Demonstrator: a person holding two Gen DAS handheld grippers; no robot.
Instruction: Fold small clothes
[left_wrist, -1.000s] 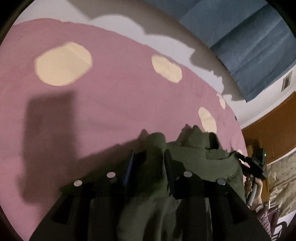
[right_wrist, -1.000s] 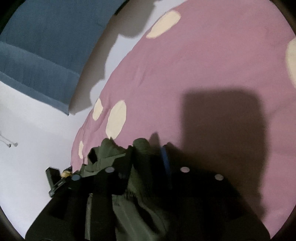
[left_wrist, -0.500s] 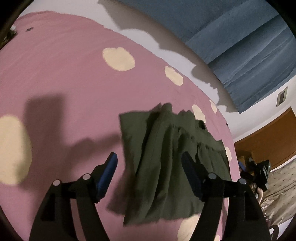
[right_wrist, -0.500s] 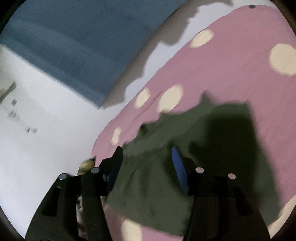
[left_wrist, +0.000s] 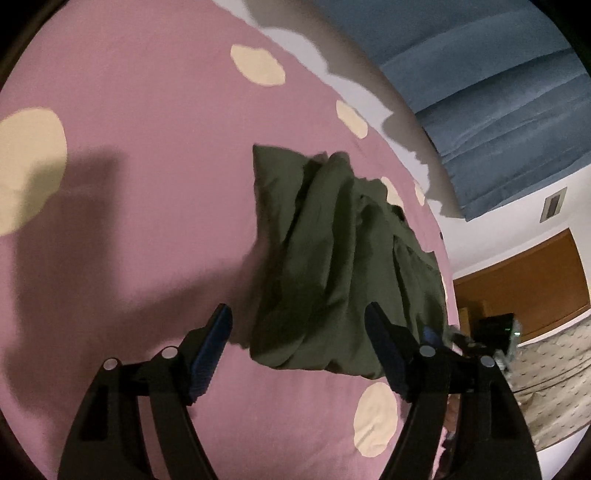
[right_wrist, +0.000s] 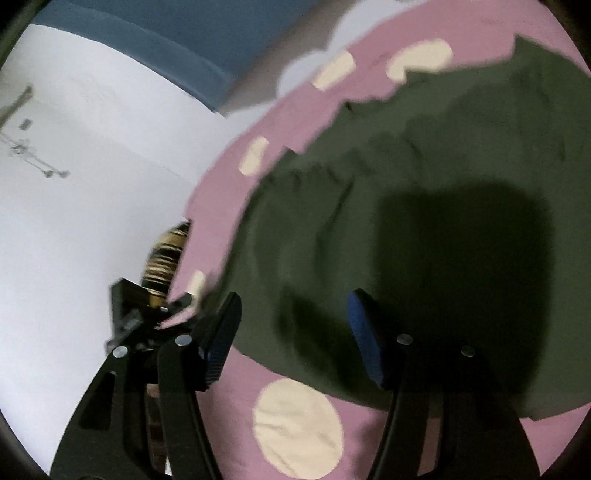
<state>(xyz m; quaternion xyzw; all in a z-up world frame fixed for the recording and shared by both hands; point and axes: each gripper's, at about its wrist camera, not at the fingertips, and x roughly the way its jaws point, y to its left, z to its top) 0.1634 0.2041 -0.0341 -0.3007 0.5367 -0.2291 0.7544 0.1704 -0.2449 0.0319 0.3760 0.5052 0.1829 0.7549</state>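
A dark olive-green small garment (left_wrist: 343, 266) lies rumpled on the pink bedspread (left_wrist: 147, 177) with cream dots. My left gripper (left_wrist: 299, 332) is open and empty, hovering just short of the garment's near edge. In the right wrist view the same garment (right_wrist: 424, 192) fills the middle and right, partly in the gripper's shadow. My right gripper (right_wrist: 291, 321) is open and empty above the garment's near edge. The other gripper (right_wrist: 147, 314) shows at the left of the right wrist view.
The bed's far edge meets a white wall (right_wrist: 92, 184) and a blue curtain (left_wrist: 498, 110). A wooden headboard or door (left_wrist: 524, 280) and a patterned floor covering (left_wrist: 546, 387) lie at the right of the left wrist view.
One second ago both grippers were shut on the green garment. Both have opened, let it drop onto the bedspread, and pulled back and up from it.
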